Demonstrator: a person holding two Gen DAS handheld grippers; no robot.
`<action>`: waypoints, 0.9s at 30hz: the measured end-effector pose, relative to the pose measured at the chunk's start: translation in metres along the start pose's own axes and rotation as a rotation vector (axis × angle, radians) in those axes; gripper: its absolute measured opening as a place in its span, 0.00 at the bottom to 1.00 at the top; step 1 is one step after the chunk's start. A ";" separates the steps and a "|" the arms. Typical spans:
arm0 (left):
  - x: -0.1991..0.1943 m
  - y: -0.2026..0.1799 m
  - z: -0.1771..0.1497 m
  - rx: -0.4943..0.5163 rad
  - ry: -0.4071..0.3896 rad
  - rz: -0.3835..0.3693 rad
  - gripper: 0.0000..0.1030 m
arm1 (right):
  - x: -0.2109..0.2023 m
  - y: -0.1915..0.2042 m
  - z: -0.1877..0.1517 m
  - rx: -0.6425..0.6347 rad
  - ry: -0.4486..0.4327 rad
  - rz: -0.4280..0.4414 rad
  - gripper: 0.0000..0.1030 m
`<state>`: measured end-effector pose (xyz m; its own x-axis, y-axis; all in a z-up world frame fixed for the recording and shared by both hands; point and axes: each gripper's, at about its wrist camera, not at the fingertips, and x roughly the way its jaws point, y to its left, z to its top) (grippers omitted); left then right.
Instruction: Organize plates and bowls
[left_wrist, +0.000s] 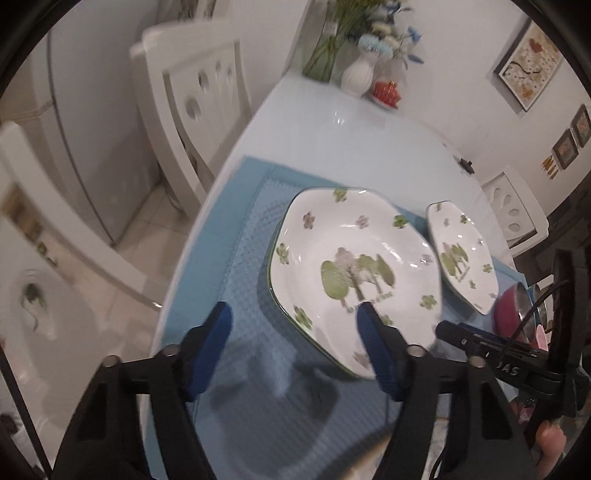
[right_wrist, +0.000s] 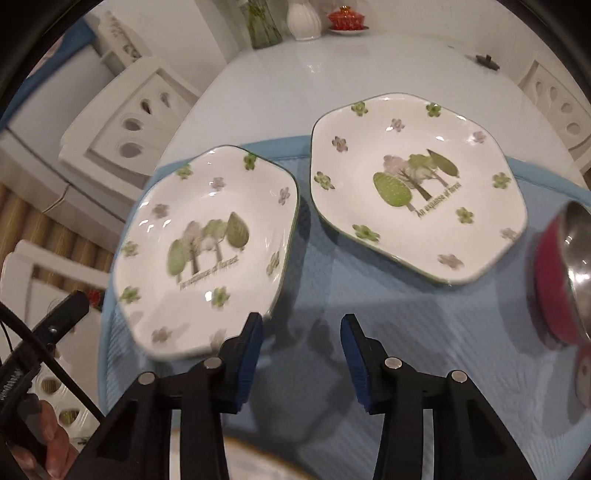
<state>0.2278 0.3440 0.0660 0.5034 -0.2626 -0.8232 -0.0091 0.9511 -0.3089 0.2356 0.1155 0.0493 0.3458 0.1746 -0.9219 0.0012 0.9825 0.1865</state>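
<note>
Two white six-sided plates with green tree prints lie side by side on a blue mat (left_wrist: 240, 258). In the left wrist view the nearer plate (left_wrist: 351, 273) fills the middle and the second plate (left_wrist: 461, 254) lies to its right. My left gripper (left_wrist: 295, 332) is open, straddling the nearer plate's front-left rim, its right finger (left_wrist: 373, 343) over the plate. In the right wrist view the same two appear as a left plate (right_wrist: 207, 251) and a right plate (right_wrist: 417, 188). My right gripper (right_wrist: 303, 328) is open over bare mat (right_wrist: 406, 350), its left finger beside the left plate's rim.
A pink bowl with a steel inside (right_wrist: 557, 280) (left_wrist: 513, 310) sits at the mat's right edge. At the table's far end stand a white vase (right_wrist: 303, 18), a glass vase of flowers (left_wrist: 328, 48) and a red lidded dish (right_wrist: 345, 18). White chairs (left_wrist: 199, 99) flank the table.
</note>
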 end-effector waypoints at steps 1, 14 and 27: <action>0.009 0.004 0.002 -0.016 0.017 -0.006 0.62 | 0.004 0.002 0.004 -0.001 0.003 0.003 0.42; 0.044 0.023 0.018 -0.059 0.073 -0.094 0.62 | 0.019 0.048 0.005 -0.036 0.047 -0.049 0.41; 0.062 0.029 0.039 -0.013 0.044 -0.118 0.62 | 0.024 0.008 0.008 0.100 0.052 0.091 0.41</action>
<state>0.2924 0.3623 0.0249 0.4633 -0.3797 -0.8007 0.0363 0.9109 -0.4109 0.2512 0.1270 0.0308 0.2996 0.2680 -0.9156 0.0667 0.9515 0.3003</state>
